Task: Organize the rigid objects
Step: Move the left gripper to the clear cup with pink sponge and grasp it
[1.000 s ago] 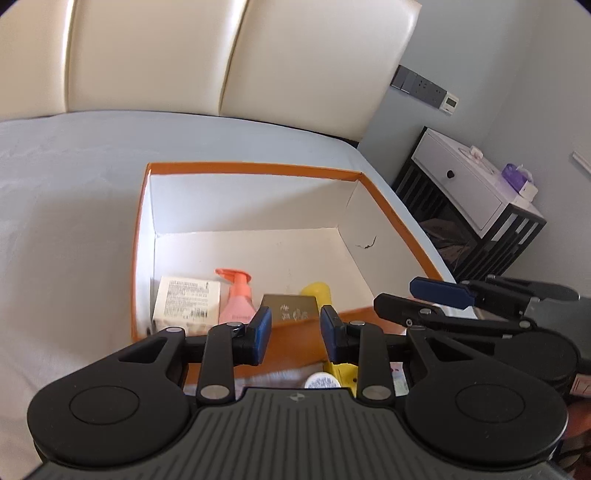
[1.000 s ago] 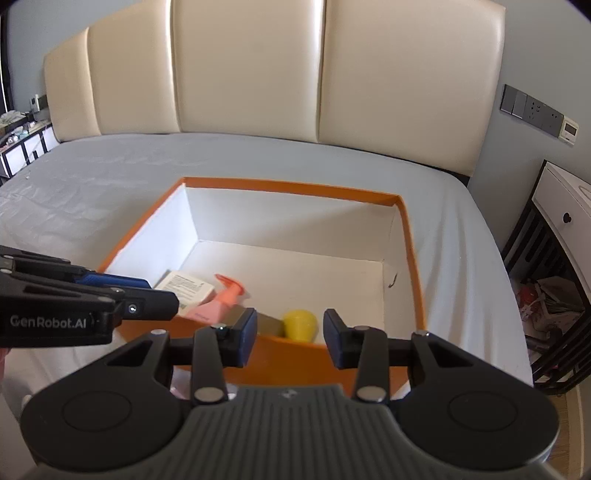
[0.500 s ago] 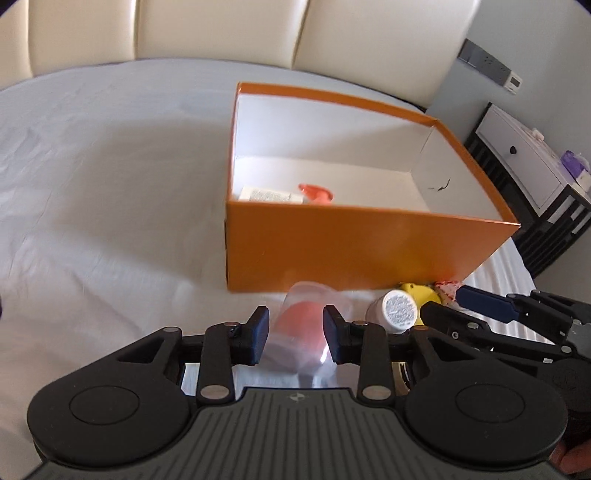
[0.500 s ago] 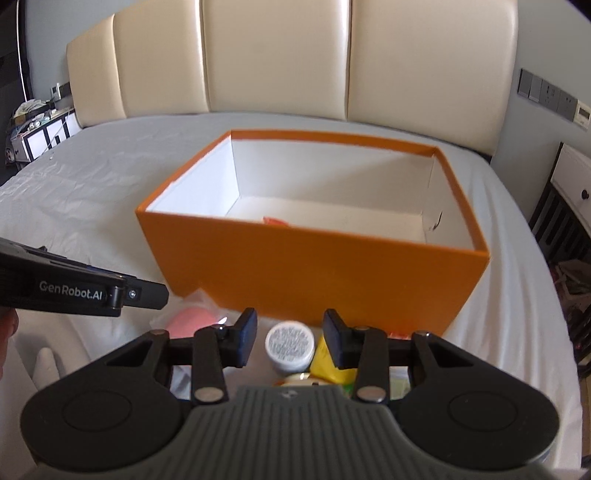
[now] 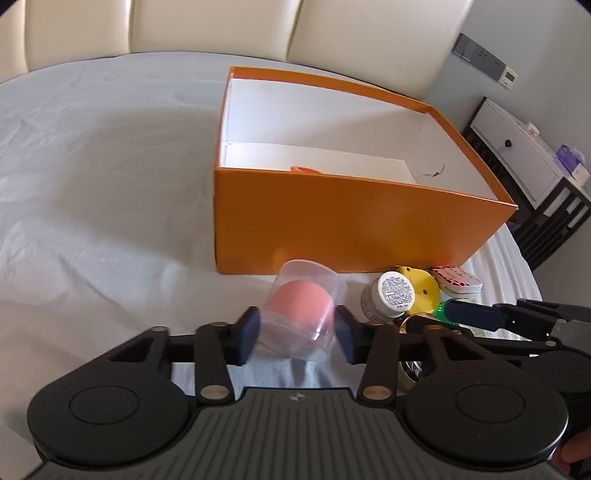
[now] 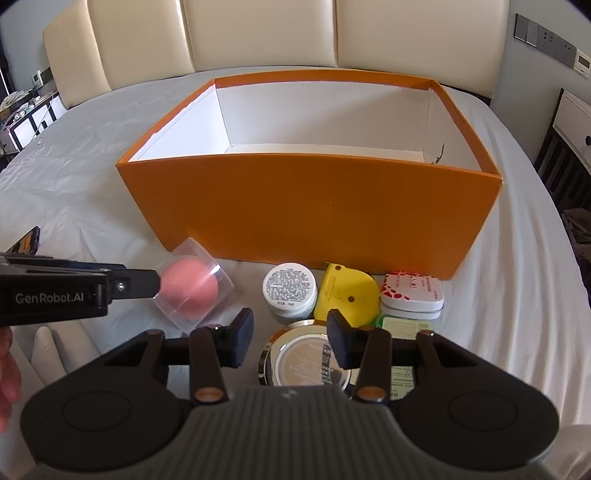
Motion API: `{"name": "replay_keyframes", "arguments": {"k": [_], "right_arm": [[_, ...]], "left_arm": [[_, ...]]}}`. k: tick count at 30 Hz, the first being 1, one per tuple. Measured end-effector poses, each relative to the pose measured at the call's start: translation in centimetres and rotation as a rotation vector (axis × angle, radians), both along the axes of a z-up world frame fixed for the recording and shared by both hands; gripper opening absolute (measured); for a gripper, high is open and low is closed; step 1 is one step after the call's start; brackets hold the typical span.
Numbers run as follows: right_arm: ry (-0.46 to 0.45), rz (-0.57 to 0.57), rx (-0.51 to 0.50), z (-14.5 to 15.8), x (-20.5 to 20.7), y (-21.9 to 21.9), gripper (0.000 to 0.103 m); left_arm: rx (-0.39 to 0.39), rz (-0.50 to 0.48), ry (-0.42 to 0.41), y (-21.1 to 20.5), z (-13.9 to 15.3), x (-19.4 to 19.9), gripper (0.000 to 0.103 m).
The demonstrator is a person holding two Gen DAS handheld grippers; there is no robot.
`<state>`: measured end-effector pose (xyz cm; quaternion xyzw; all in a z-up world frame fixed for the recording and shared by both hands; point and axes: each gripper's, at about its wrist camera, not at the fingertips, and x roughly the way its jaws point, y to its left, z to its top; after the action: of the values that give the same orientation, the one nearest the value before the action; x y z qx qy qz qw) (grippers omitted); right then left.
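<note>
An orange box (image 5: 354, 218) (image 6: 317, 206) with a white inside stands on the bed. In front of it lie a clear plastic case with a pink ball (image 5: 301, 306) (image 6: 192, 288), a white jar (image 6: 290, 288), a yellow object (image 6: 349, 291), a red-patterned white tin (image 6: 412, 293) and a round metal tin (image 6: 306, 360). My left gripper (image 5: 297, 334) is open, its pads at either side of the clear case. My right gripper (image 6: 290, 338) is open, low over the round metal tin.
The grey bedsheet (image 5: 92, 184) spreads wide to the left of the box. A cream padded headboard (image 6: 258, 33) stands behind. A white nightstand (image 5: 517, 147) stands to the right of the bed. An orange item (image 5: 304, 170) peeks over the box's near wall.
Both grippers have pulled back from over the box and dropped low in front of it. My left gripper's jaws now flank the clear case; the right is over the tins.
</note>
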<state>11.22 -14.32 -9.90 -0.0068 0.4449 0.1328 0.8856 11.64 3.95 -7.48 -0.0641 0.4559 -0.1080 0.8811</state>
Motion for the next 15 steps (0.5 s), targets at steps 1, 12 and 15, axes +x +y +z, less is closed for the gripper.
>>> {"name": "replay_keyframes", "arguments": {"k": [1, 12, 15], "right_arm": [[-0.006, 0.006, -0.007, 0.0, 0.1, 0.0, 0.044], [-0.012, 0.110, -0.053, -0.9, 2.3, 0.7, 0.043], [-0.007, 0.120, -0.075, -1.3, 2.8, 1.0, 0.042]], "left_arm": [[0.010, -0.017, -0.001, -0.2, 0.0, 0.2, 0.073], [0.097, -0.133, 0.129, -1.6, -2.1, 4.0, 0.079], [0.058, -0.138, 0.146, -1.4, -2.5, 4.6, 0.079]]}}
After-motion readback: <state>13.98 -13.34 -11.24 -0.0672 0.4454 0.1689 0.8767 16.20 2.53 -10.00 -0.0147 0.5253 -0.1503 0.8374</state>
